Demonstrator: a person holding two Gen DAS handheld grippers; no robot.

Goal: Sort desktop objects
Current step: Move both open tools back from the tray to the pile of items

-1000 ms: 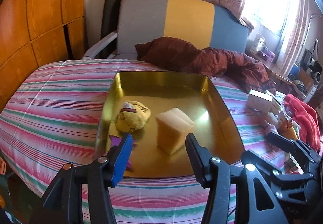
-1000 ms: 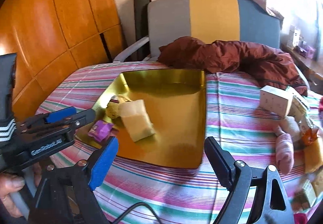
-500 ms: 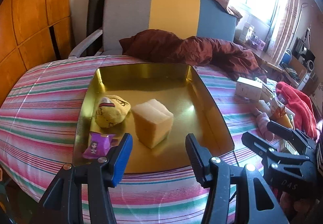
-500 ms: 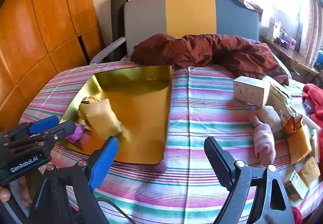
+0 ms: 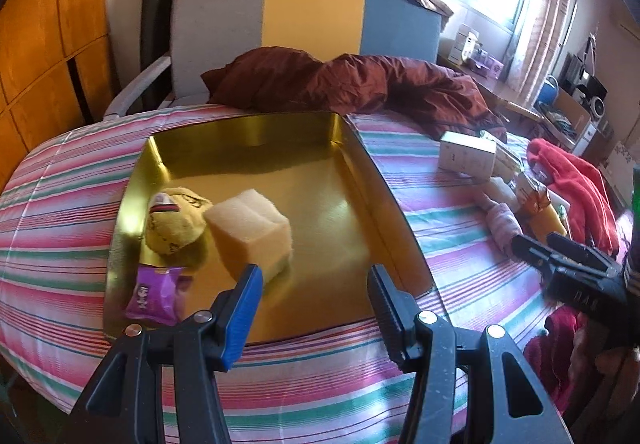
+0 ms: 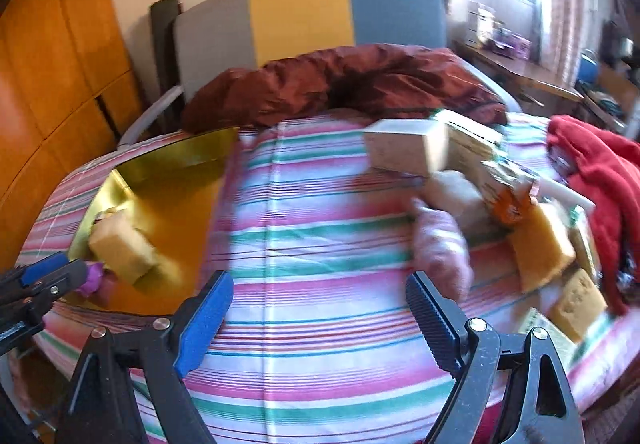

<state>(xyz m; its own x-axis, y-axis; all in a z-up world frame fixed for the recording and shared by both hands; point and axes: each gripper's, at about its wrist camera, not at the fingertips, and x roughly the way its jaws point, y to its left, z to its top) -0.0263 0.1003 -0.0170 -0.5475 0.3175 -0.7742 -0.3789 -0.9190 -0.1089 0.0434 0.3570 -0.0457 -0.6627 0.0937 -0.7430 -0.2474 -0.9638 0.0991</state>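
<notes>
A gold tray (image 5: pixel 320 180) lies on the striped tablecloth and holds a yellow sponge block (image 5: pixel 250 230), a yellow plush (image 5: pixel 174 224) and a purple packet (image 5: pixel 154 294). My left gripper (image 5: pixel 314 308) is open and empty above the tray's near edge. My right gripper (image 6: pixel 320 320) is open and empty over the cloth, right of the tray (image 6: pixel 168 200). Ahead of it lie a white box (image 6: pixel 404 148), a pink plush (image 6: pixel 438 248), yellow sponges (image 6: pixel 542 244) and small packets. The right gripper also shows in the left wrist view (image 5: pixel 560 264).
A crumpled maroon cloth (image 5: pixel 360 84) lies at the table's far side, before a grey, yellow and blue chair (image 5: pixel 304 20). A red cloth (image 6: pixel 596 172) lies at the right edge. Wooden panels (image 5: pixel 44 44) stand on the left.
My right gripper has swung right, from over the tray toward the pile of loose objects. My left gripper has drawn back slightly from the sponge block. Both stay open.
</notes>
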